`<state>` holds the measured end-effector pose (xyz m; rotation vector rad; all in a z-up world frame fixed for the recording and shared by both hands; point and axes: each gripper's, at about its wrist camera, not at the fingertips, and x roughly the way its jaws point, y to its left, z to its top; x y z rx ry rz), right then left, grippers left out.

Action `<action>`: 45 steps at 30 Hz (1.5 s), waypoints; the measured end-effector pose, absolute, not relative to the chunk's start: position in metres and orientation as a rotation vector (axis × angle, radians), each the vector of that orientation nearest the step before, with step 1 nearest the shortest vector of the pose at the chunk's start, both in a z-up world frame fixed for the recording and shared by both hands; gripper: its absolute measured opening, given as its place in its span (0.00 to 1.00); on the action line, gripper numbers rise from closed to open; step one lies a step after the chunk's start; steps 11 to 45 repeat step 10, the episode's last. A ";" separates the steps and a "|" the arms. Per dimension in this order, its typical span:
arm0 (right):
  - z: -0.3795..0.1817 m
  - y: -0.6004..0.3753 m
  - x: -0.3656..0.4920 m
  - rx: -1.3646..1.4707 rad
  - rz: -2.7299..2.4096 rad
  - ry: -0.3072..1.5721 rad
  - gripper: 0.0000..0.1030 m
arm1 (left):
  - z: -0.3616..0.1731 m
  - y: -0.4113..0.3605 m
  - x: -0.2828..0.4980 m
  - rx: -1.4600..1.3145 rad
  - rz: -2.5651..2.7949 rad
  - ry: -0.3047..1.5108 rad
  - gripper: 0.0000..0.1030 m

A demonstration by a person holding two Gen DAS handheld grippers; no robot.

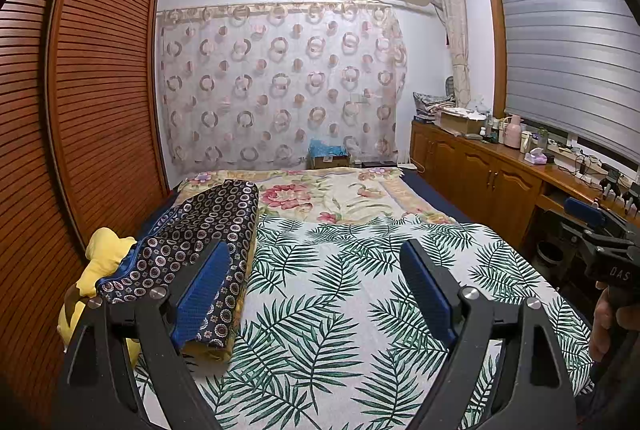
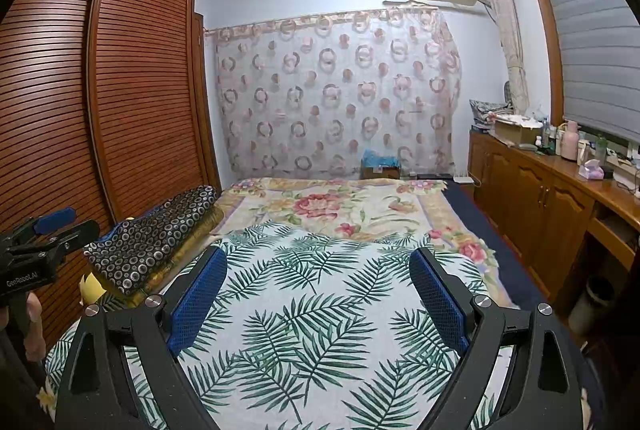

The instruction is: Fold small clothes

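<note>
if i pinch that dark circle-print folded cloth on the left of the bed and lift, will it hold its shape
Probably not. The dark navy circle-print folded cloth sags over the yellow item beneath it, so it looks soft and floppy. Its sheen suggests a slick fabric that could slide. Stacked in layers, it would likely unfold if lifted by one edge. Both grippers are open.

Your right gripper (image 1: 600, 230) shows only partly at the right edge of the left wrist view, its fingertips cut off. The yellow cloth (image 1: 102, 258) at lower left lies mostly hidden under the dotted navy bundle (image 1: 200, 230). Bottles on the sideboard (image 2: 560, 165) are too small to identify
</note>
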<state>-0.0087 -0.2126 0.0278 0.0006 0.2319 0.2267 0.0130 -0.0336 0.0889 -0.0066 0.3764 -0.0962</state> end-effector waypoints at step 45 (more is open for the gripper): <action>0.027 -0.213 -0.009 0.002 0.226 0.230 0.90 | 0.088 -0.032 0.014 -0.005 -0.096 0.375 0.85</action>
